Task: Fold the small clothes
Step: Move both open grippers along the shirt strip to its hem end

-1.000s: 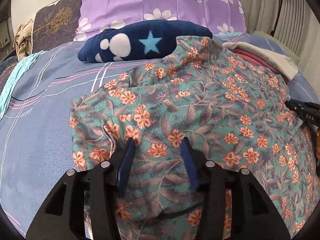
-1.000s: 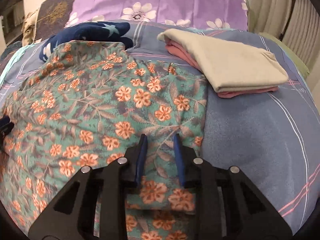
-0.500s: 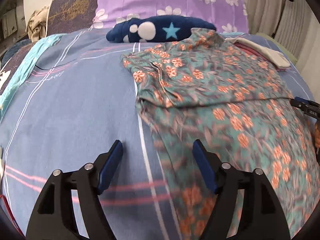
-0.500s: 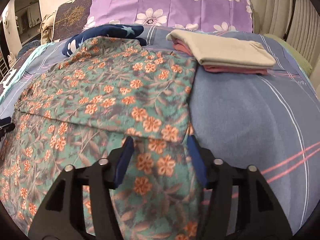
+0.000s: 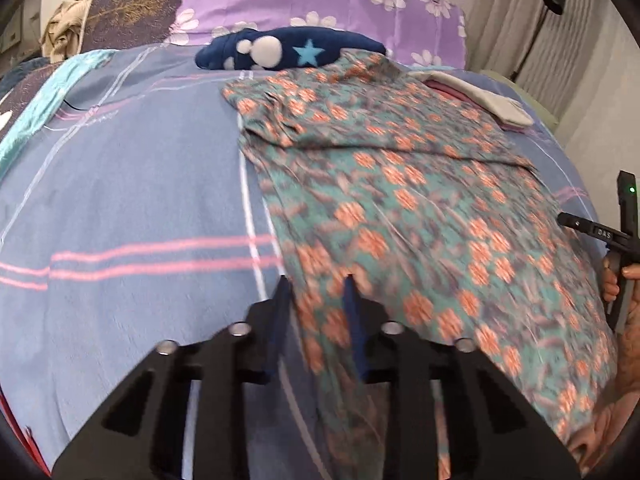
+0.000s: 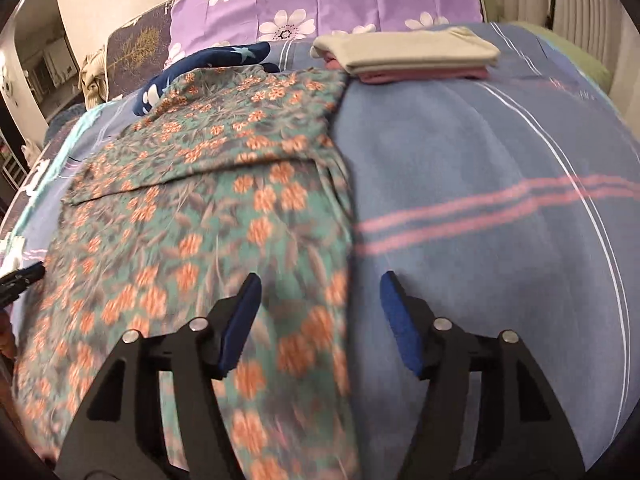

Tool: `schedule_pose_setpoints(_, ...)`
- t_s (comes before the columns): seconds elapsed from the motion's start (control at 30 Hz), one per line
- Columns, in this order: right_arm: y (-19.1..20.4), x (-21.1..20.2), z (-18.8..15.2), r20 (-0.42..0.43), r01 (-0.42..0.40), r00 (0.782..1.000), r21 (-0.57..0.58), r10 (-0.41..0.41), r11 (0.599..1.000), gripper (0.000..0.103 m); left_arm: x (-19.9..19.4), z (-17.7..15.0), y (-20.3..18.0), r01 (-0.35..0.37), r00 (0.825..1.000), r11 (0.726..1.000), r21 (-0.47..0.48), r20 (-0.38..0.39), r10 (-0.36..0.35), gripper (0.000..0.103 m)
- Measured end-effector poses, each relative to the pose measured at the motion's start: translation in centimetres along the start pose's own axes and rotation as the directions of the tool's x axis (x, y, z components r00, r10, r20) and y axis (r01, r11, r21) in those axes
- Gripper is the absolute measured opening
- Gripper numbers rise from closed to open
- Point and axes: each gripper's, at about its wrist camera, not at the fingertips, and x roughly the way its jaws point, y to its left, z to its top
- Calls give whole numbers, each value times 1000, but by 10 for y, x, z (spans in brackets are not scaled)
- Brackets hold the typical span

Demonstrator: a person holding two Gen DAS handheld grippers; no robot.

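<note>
Since a second ago I have pulled both claws back to the near edges of the floral garment (image 5: pixel 400 184), which lies spread on the blue blanket (image 5: pixel 120 184) with its far part folded over. My left claw (image 5: pixel 318 292) is closing, its jaws narrow, with the garment's left edge between them; whether the pads already press it I cannot tell. My right claw (image 6: pixel 318 300) is closing too but stands wide over the right edge, gripping nothing. Folded clothes (image 6: pixel 408 56) lie behind.
</note>
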Motion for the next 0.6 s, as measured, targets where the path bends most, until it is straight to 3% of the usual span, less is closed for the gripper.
schedule_pose_setpoints(0.07, -5, -9, -10, -9, -14, 1000, 2, 14, 1000, 46, -5, -9, -5, 9, 1000, 1000, 19, -3, -9, 13)
schedule_pose_setpoints(0.13, -10, -18, -18, -17, -39, 999, 11, 39, 999, 38, -10, -15, -6, 31, 1000, 999, 20, -8, -30, 12)
schedule_pose_setpoints(0.23, -20, -32, -34, -25, -87, 996, 36, 88, 996, 37, -17, -26, -9, 29, 1000, 999, 24, -8, -29, 13)
schedule_pose_setpoints(0.3, -25, -42, -46, -26, -114, 993, 46, 115, 992, 37, -23, -34, -10, 37, 999, 999, 15, -5, -37, 18)
schedule_pose_setpoints(0.37, -29, -52, -58, -26, -137, 990, 51, 139, 989, 37, -32, -44, -11, 51, 999, 999, 1, 4, -51, 40)
schedule_pose_setpoints(0.43, -33, -62, -72, -26, -163, 986, 55, 164, 985, 36, -38, -52, -15, 54, 998, 998, 16, 9, -54, 50)
schedule_pose_setpoints(0.53, -39, -74, -88, -25, -197, 980, 74, 200, 978, 35, -45, -66, -25, 28, 1000, 998, 59, 11, -29, 51)
schedule_pose_setpoints(0.6, -43, -82, -98, -28, -224, 973, 93, 228, 970, 35, -52, -75, -25, 49, 999, 998, 35, 12, -49, 51)
